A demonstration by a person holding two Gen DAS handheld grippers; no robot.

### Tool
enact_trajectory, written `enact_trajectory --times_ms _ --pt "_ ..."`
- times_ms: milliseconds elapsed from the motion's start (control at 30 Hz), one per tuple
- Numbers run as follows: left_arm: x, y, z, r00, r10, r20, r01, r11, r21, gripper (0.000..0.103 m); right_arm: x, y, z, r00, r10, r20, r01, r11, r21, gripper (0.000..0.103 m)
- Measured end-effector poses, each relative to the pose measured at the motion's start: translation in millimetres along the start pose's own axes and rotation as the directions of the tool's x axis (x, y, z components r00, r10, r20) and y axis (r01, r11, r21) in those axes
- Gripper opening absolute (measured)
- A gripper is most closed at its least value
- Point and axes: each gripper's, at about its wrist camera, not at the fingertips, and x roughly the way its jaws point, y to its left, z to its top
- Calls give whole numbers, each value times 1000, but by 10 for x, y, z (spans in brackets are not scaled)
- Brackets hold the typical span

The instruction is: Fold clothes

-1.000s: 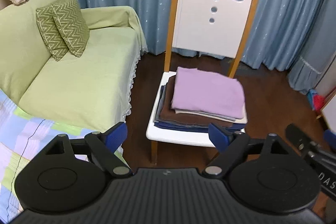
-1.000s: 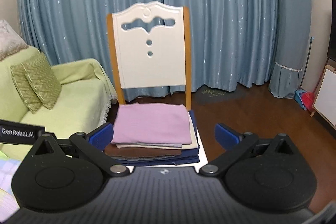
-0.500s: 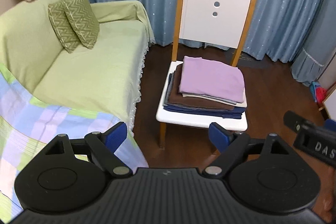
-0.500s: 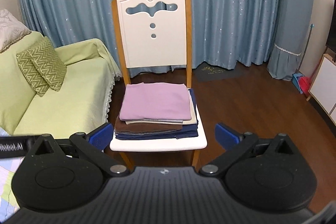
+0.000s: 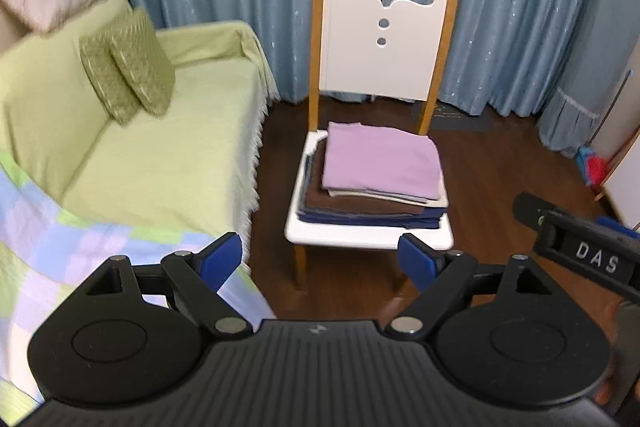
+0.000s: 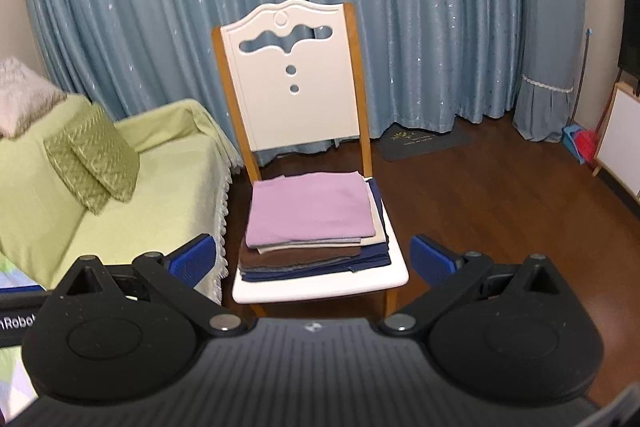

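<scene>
Left gripper point(image 5: 320, 259): fingers spread wide, empty, low in frame.
Right gripper point(image 6: 312, 259): fingers spread wide, empty too.
Folded clothes point(image 5: 374, 177): neat stack, lilac piece on top, centre frame on the chair point(image 5: 370, 241) seat.
Sofa point(image 5: 160, 143): left of chair.

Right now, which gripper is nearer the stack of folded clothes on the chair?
Hard to call; neither touches it. The left gripper and right gripper both hover open, short of the stack of folded clothes, left and right respectively.
</scene>
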Motion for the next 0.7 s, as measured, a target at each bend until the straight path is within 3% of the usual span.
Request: enact_trajectory --times_ms 67,300,533,700 --pt "23 -55 39 1000 16 -1 -16 1000 8 88 42 -72 16 1000 -4 -12 4 1000 -22 102" --pt "210 -166 273 999 -35 -16 34 998 -51 88 284 -226 164 1000 -16 -2 16 995 -100 102" --pt "485 -428 634 999 37 4 -37 999 -15 88 568 -445 396 1000 16 4 -15 993 -116 102" --pt "638 -477 811 999 43 -15 -44 998 -53 88 810 -514 601 1000 29 -9 -30 984 -173 102"
